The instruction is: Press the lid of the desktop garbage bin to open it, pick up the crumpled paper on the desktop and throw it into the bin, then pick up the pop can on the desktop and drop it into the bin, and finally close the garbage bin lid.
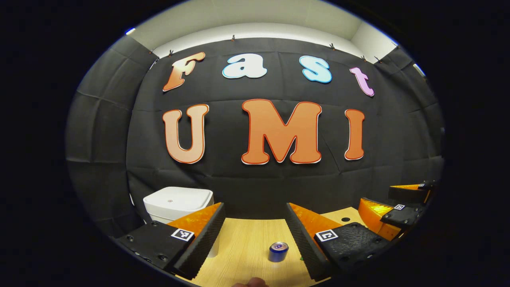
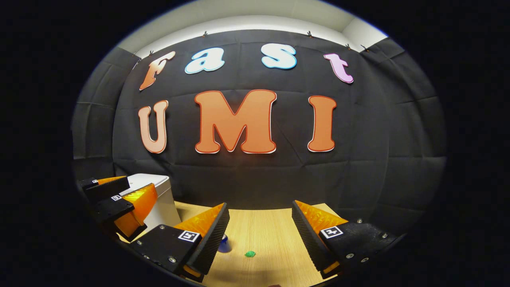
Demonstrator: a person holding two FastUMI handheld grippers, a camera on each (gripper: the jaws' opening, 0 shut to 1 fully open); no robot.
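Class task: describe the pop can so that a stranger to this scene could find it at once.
Start at the light wooden desktop below the black cloth wall. The white plastic lidded bin stands at its left rear; the small blue cylindrical pop can stands upright nearer the front. Its shiny silver top sets it apart from the tiny green scrap nearby.

Left gripper (image 1: 255,235) and right gripper (image 2: 259,235) gape wide, empty.
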